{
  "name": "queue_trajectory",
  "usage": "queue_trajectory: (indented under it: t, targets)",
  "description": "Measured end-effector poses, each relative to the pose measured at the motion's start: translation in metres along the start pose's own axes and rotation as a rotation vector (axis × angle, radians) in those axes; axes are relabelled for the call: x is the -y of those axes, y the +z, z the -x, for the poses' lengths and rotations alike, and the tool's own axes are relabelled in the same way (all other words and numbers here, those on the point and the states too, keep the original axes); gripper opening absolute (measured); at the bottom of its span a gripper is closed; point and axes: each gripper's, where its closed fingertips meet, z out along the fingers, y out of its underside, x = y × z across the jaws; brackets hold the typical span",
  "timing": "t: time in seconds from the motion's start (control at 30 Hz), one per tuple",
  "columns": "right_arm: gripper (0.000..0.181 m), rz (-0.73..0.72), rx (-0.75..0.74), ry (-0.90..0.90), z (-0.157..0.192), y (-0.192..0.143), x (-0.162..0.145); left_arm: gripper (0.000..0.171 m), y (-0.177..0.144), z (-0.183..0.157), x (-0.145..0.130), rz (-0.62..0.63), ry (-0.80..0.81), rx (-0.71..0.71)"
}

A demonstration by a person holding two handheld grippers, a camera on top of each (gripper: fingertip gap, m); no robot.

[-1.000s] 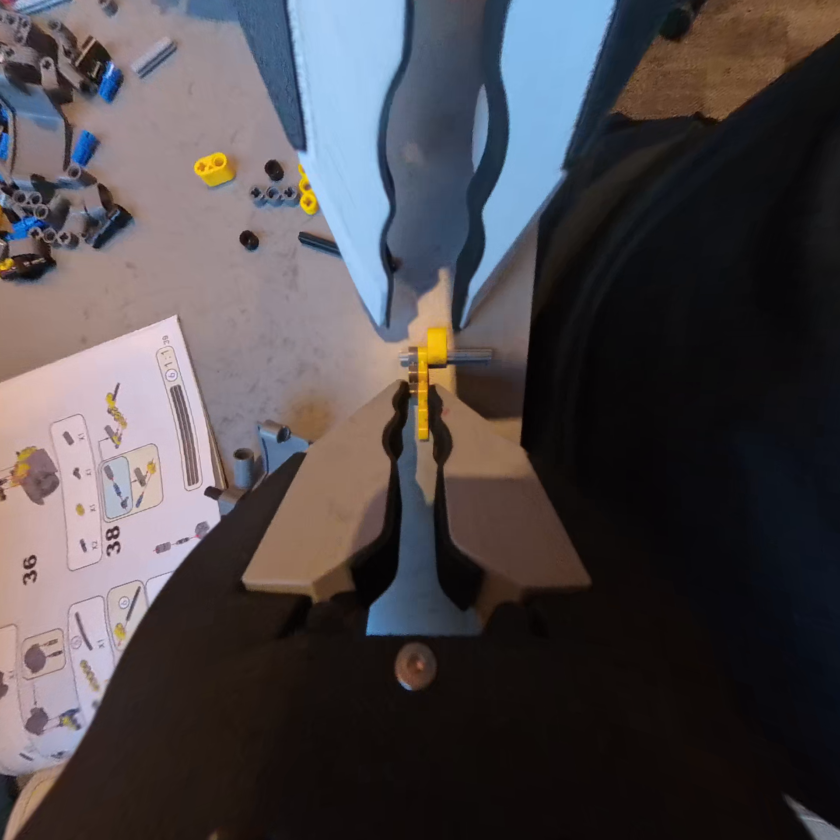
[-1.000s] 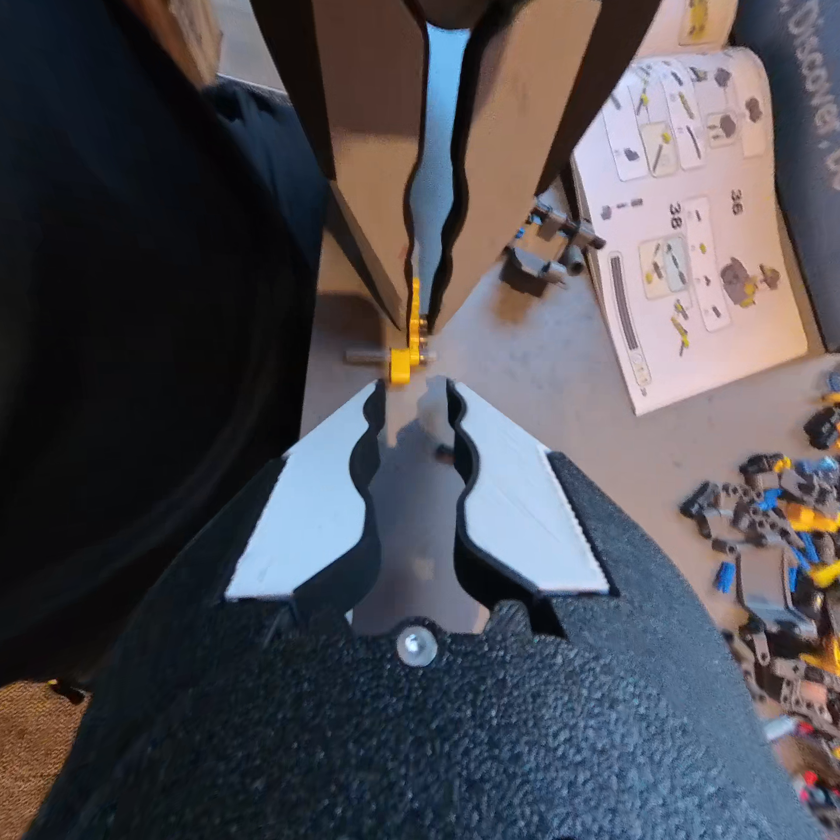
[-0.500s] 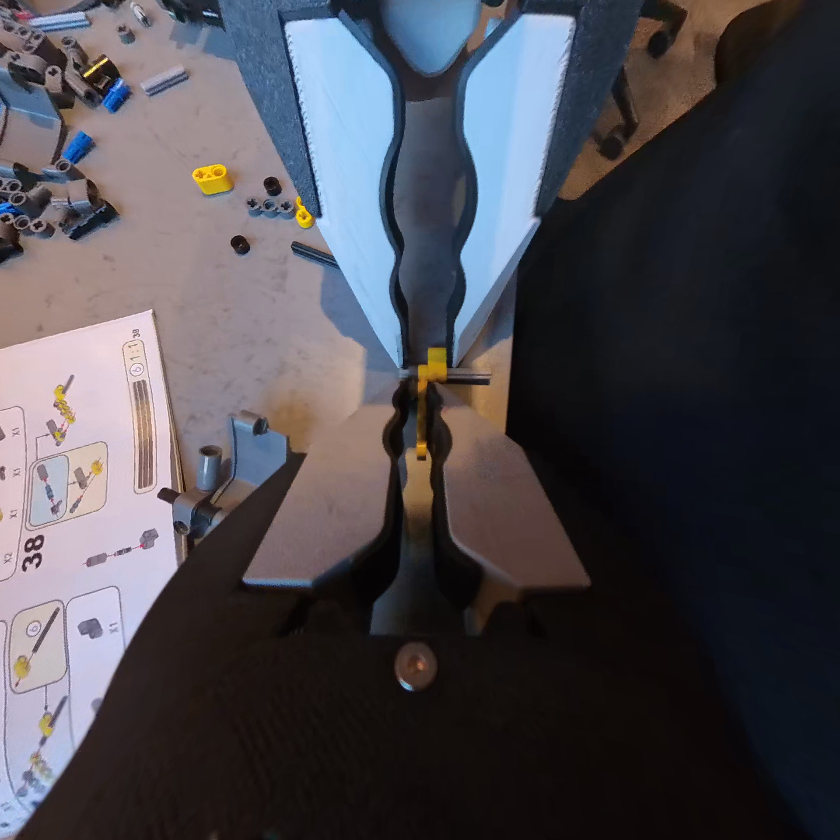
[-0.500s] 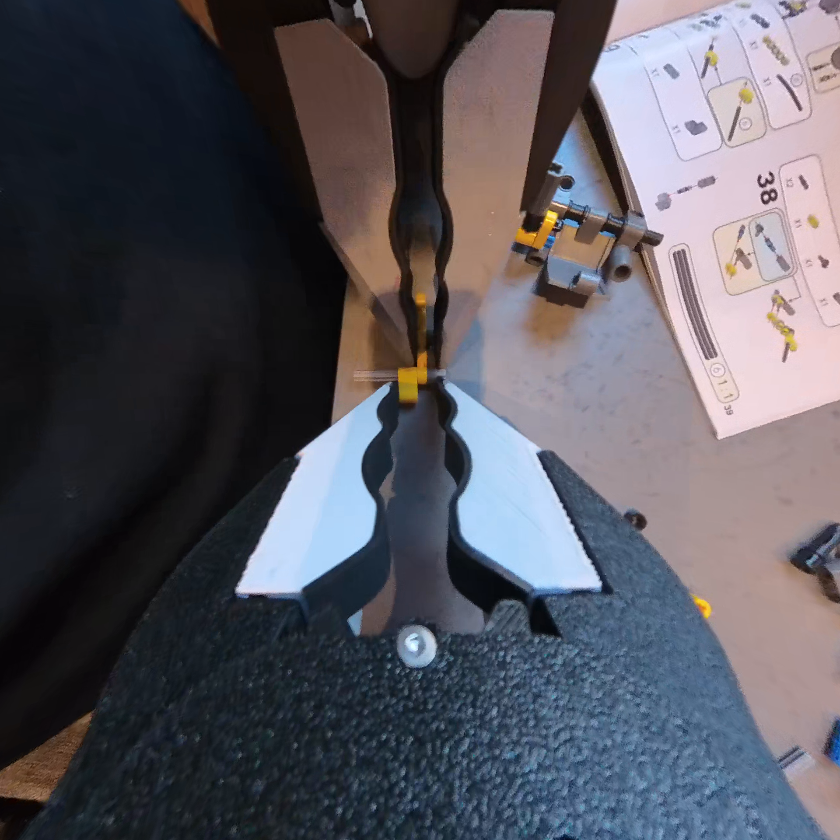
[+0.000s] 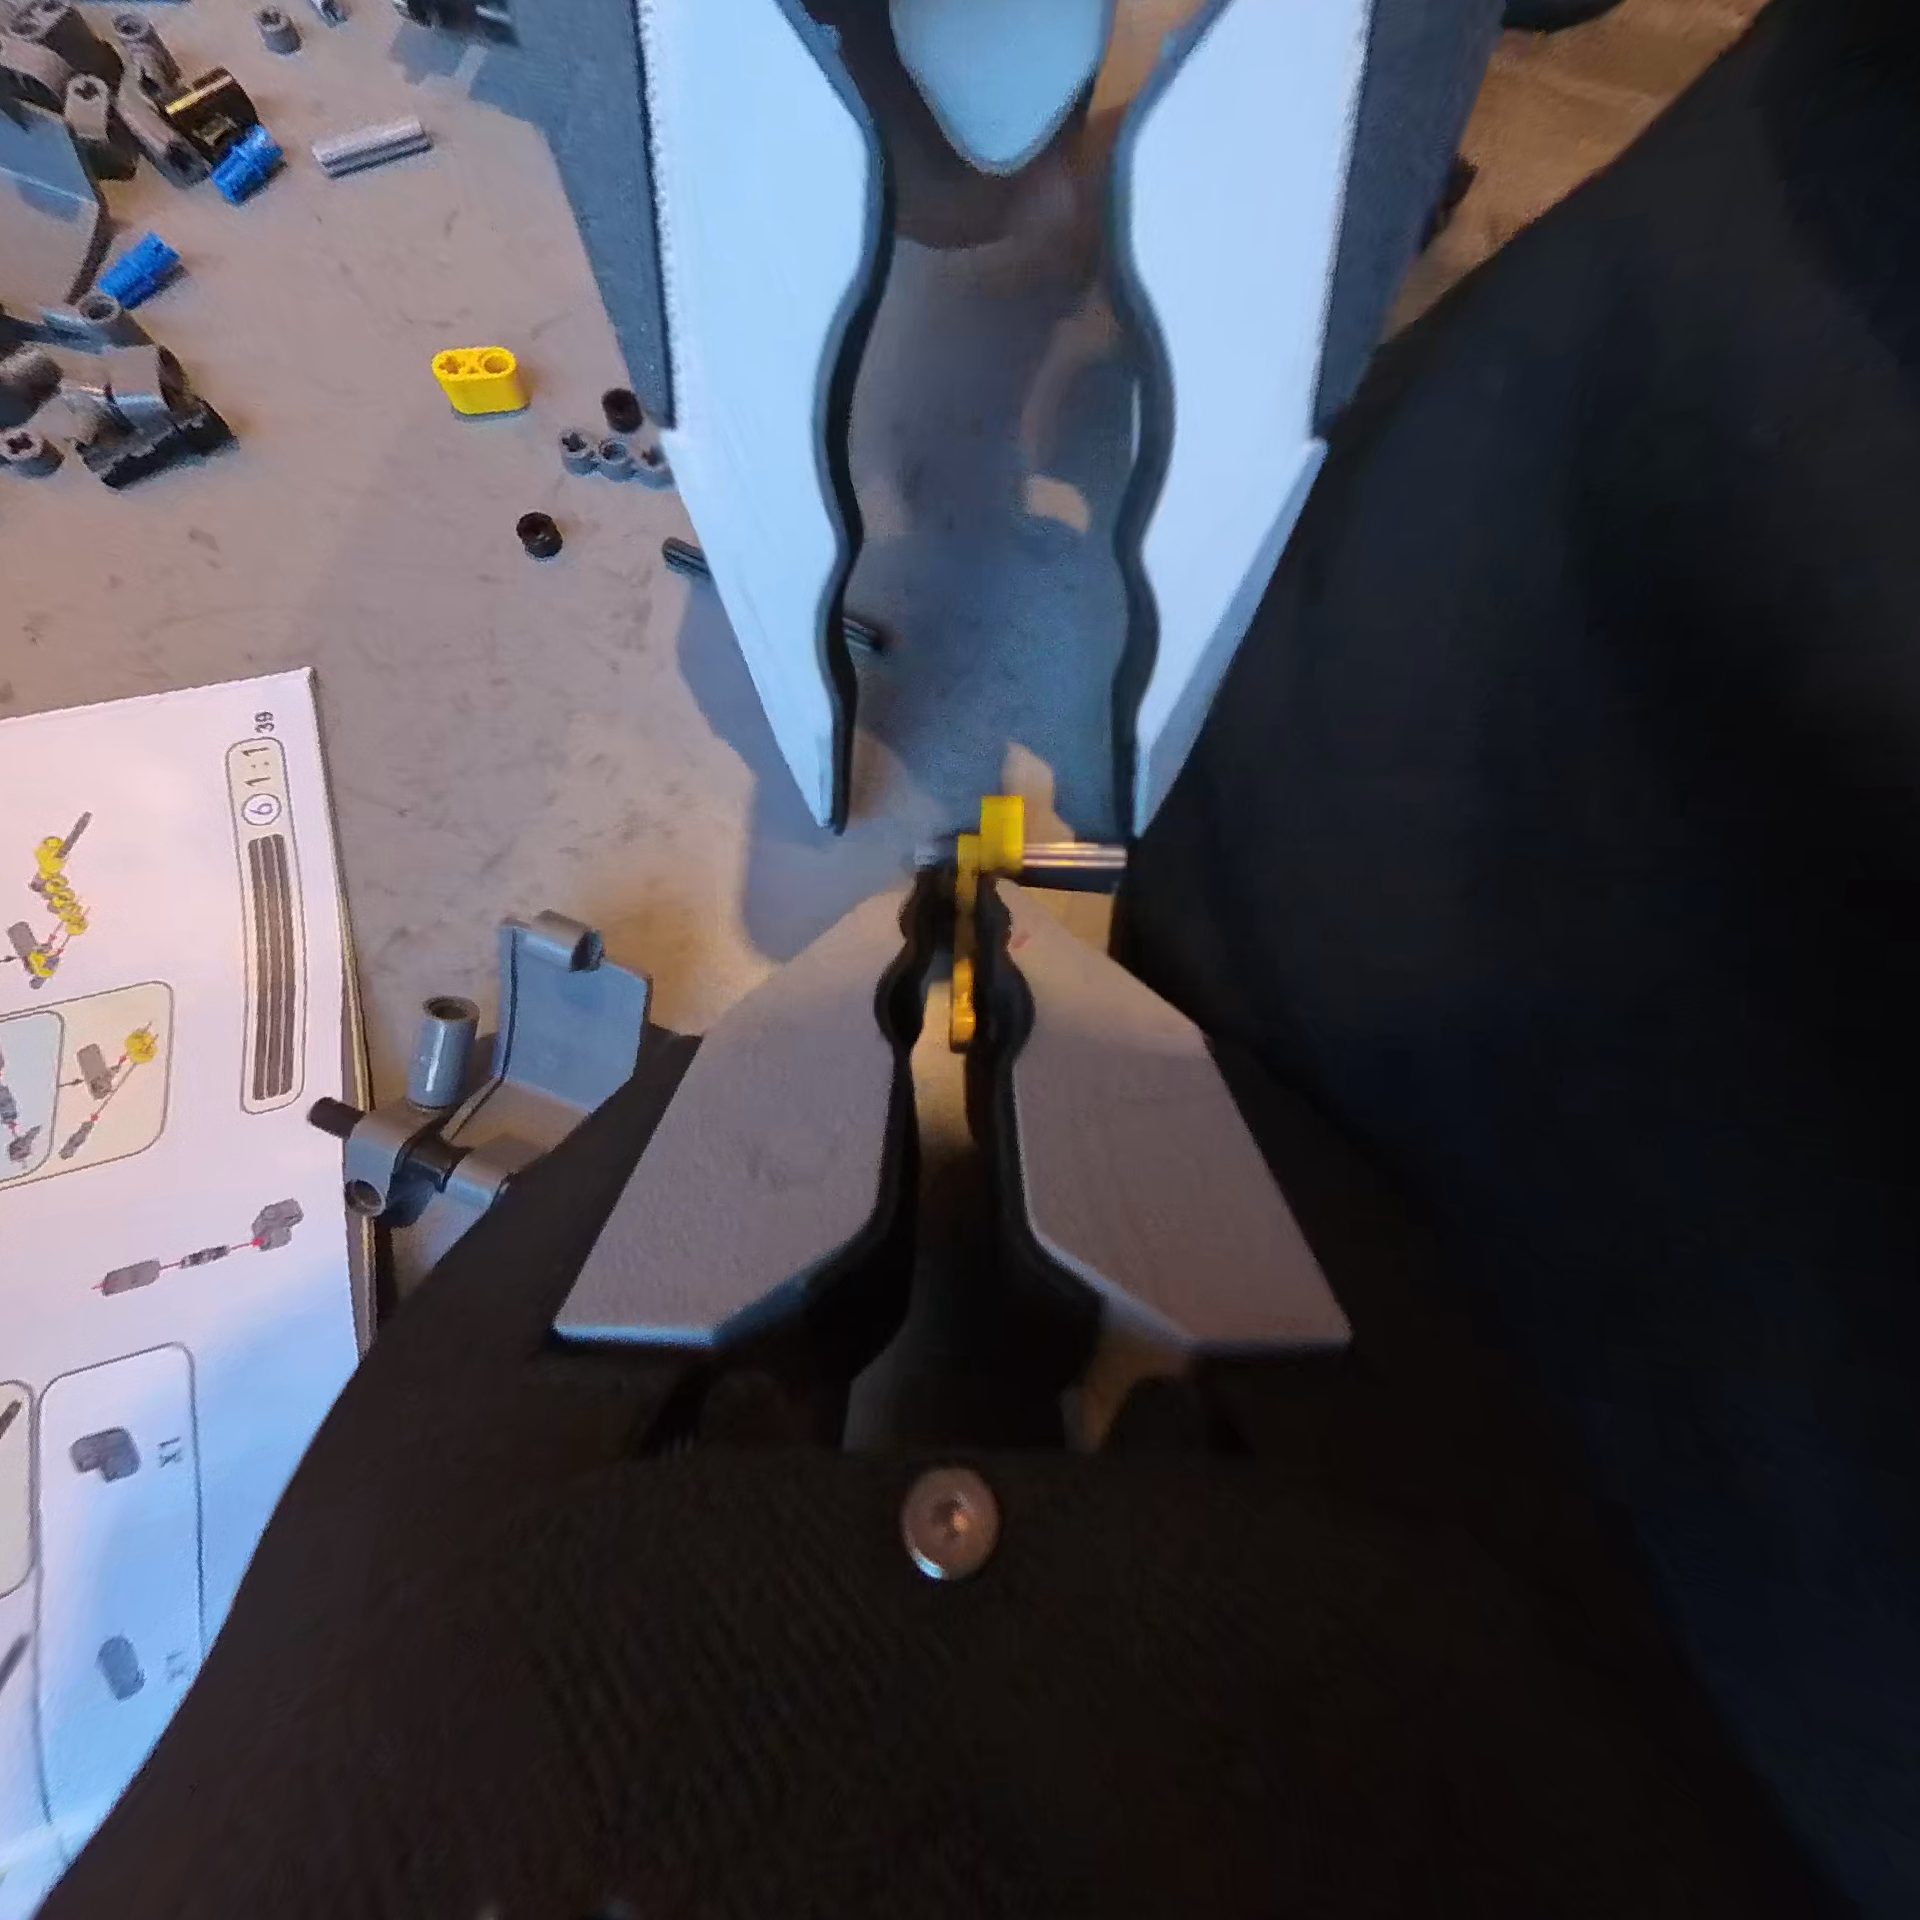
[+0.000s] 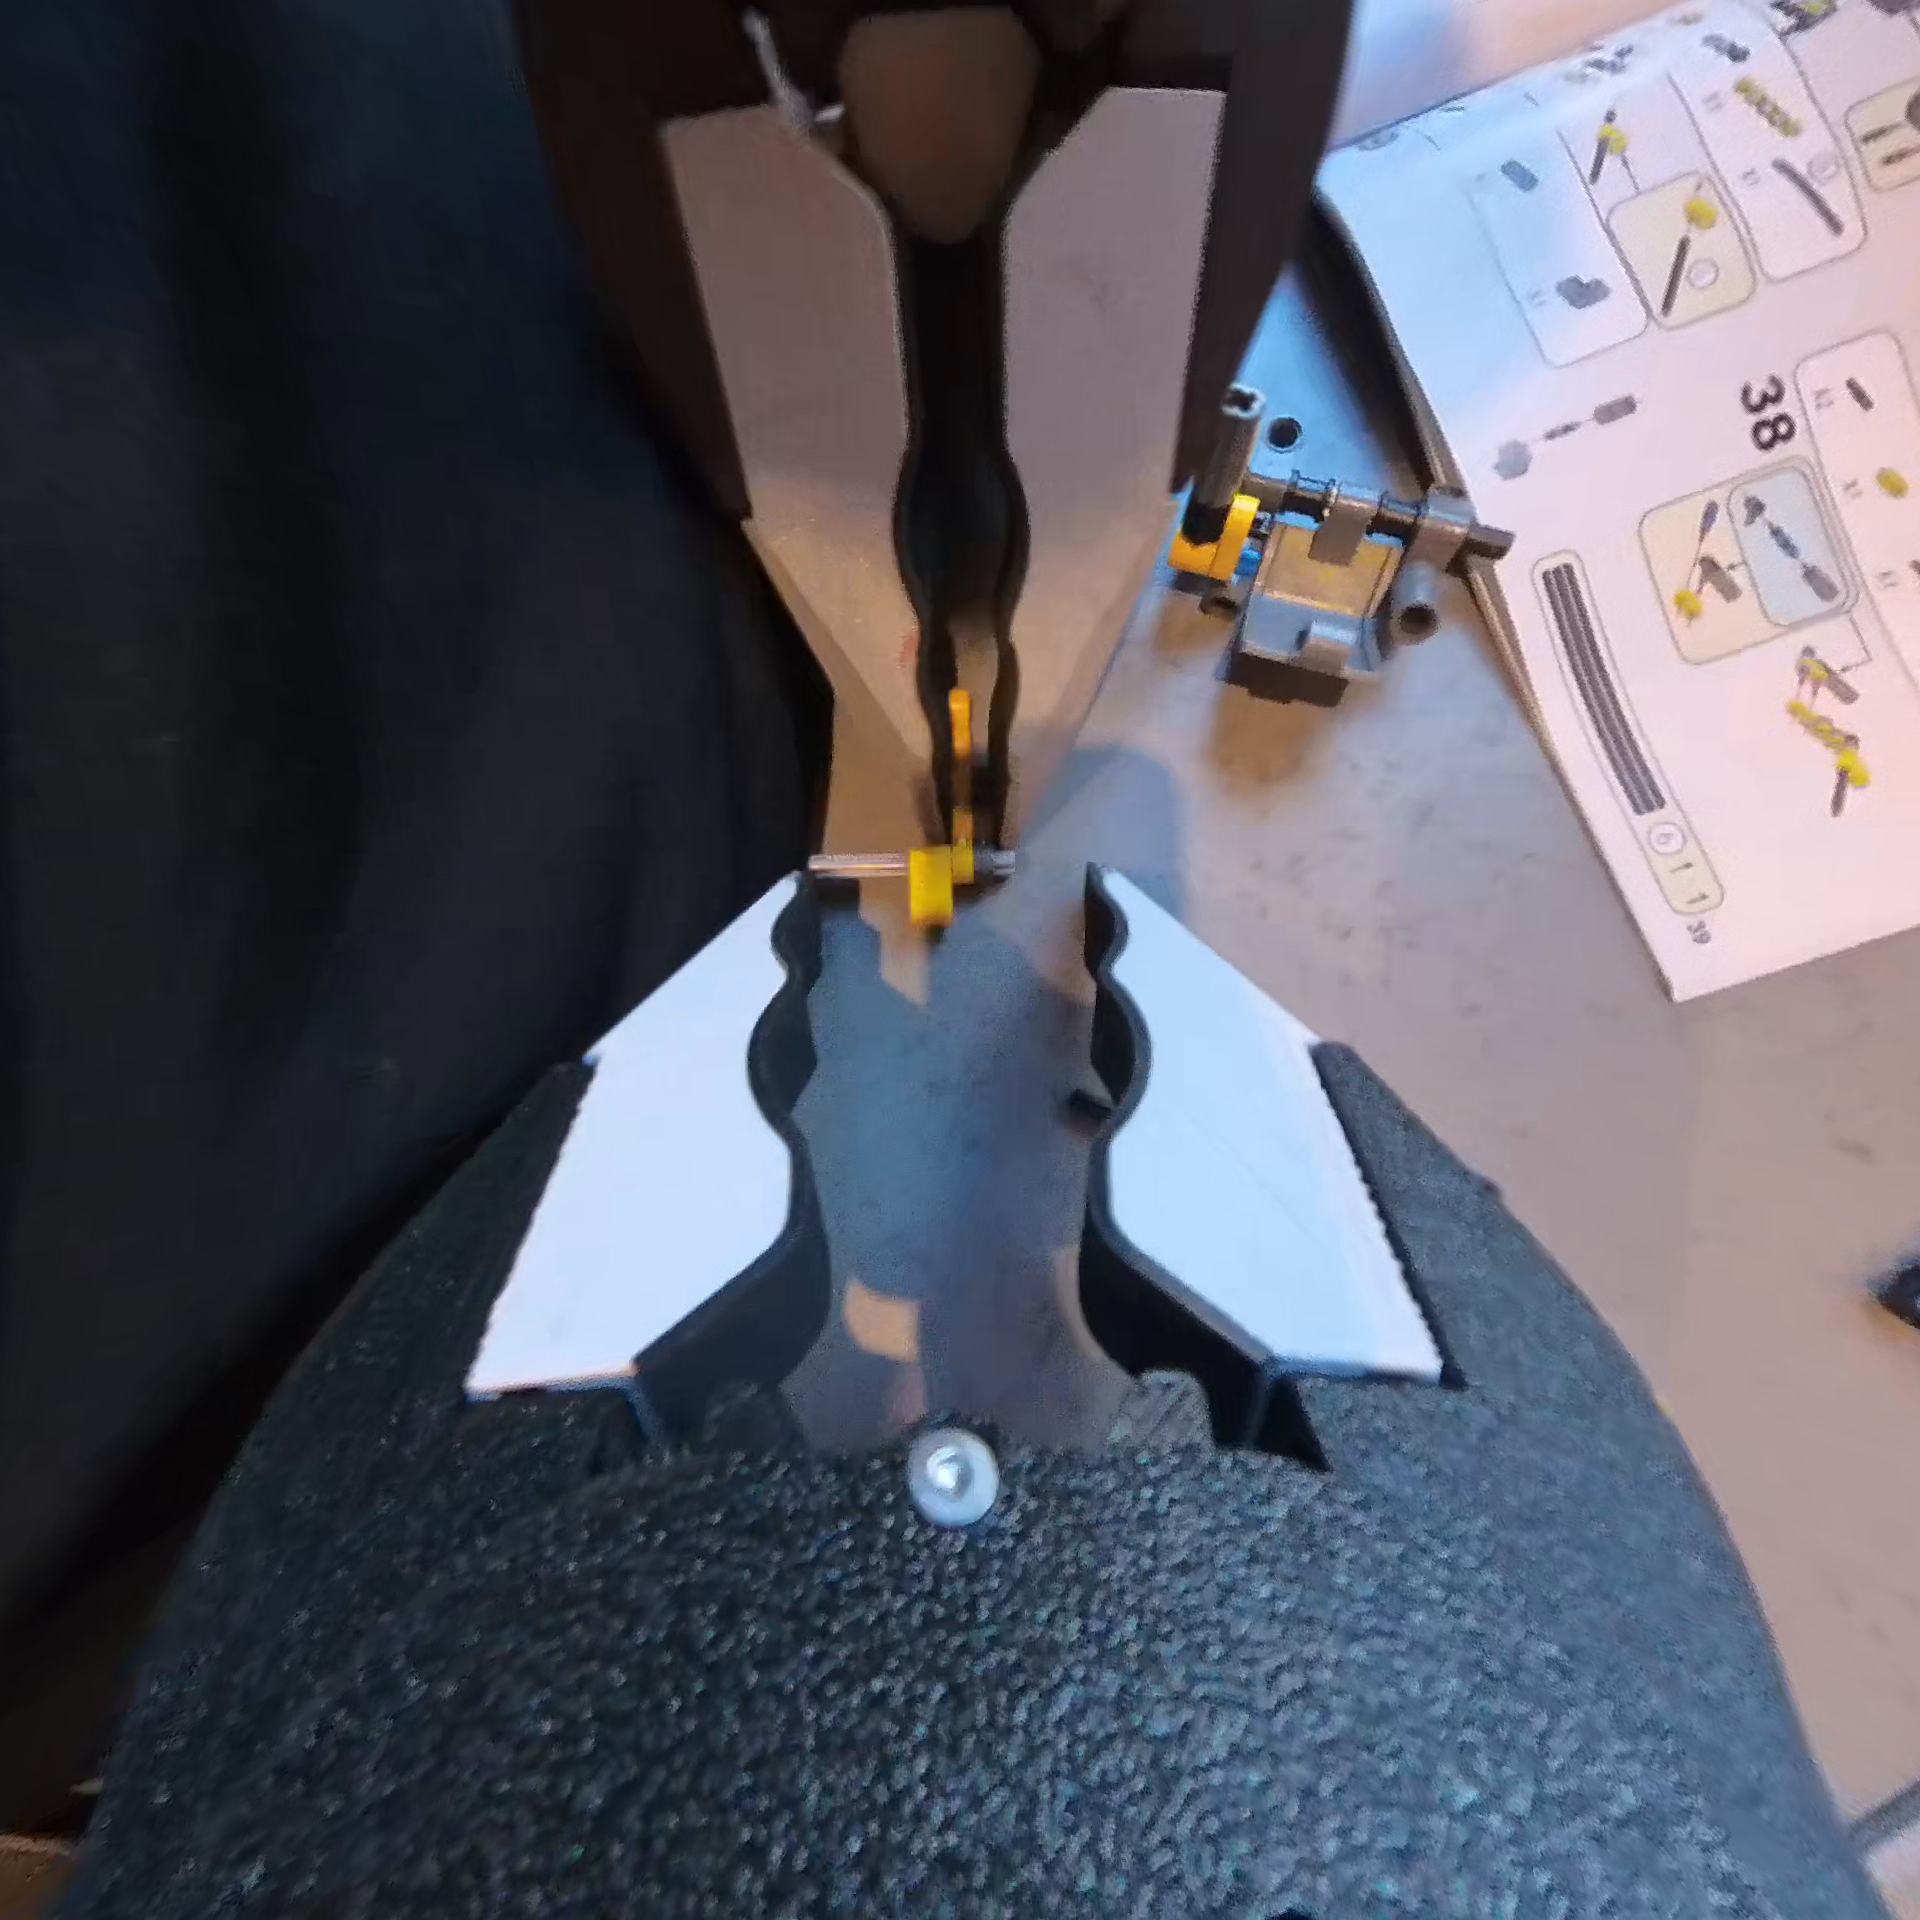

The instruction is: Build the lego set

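Observation:
My left gripper (image 5: pixel 958 902), with grey fingers, is shut on a thin yellow lever piece (image 5: pixel 1000 831) and holds it above the table. A short grey axle (image 5: pixel 1070 860) runs crosswise through the lever's top end. My right gripper (image 6: pixel 945 883), with white fingers, faces it tip to tip and is open. Its fingertips stand on either side of the axle (image 6: pixel 857 862) and the yellow piece (image 6: pixel 930 878). The left tip is close to the axle's end. The left gripper (image 6: pixel 971 821) comes in from the top of the right wrist view.
An open instruction booklet (image 5: pixel 135 1039) (image 6: pixel 1714 520) lies on the grey table. A grey part-built assembly (image 5: pixel 520 1060) (image 6: pixel 1320 582) sits beside it. Loose small parts (image 5: pixel 104 208) and a yellow beam (image 5: pixel 476 376) lie farther off. Dark clothing (image 5: pixel 1558 935) (image 6: pixel 312 727) fills one side. Both grippers' tips are close together, under 4 cm apart.
My right gripper's fingers have spread wide apart; half a second ago they were close around the yellow piece and axle. My left gripper keeps its hold on the yellow piece.

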Motion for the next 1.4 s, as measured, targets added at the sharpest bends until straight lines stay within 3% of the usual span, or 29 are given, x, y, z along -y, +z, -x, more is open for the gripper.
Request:
queue_trajectory:
  t: [0.1, 0.27, 0.4, 0.77, 1.23, 1.4]
  targets:
    - [0.04, 0.029, -0.052, -0.113, -0.008, 0.003, 0.0, 0.006, -0.003, 0.004, 0.002, -0.016, 0.026, -0.008]
    - [0.023, 0.043, 0.0, -0.182, 0.003, 0.008, 0.001, 0.006, -0.004, -0.003, 0.001, -0.02, 0.123, 0.023]
    - [0.023, 0.054, 0.023, -0.13, 0.002, 0.009, 0.002, 0.006, -0.005, -0.002, 0.001, -0.019, 0.171, 0.063]
    - [0.019, 0.102, 0.007, -0.34, 0.005, 0.01, 0.003, 0.005, -0.006, -0.003, -0.001, -0.01, 0.207, 0.127]
    - [0.019, 0.108, 0.098, -0.34, 0.013, 0.012, 0.004, 0.005, -0.007, -0.009, -0.003, -0.014, 0.185, 0.198]
    - [0.019, 0.082, 0.163, -0.258, 0.016, 0.012, 0.005, 0.004, -0.008, -0.011, -0.003, -0.02, 0.183, 0.21]
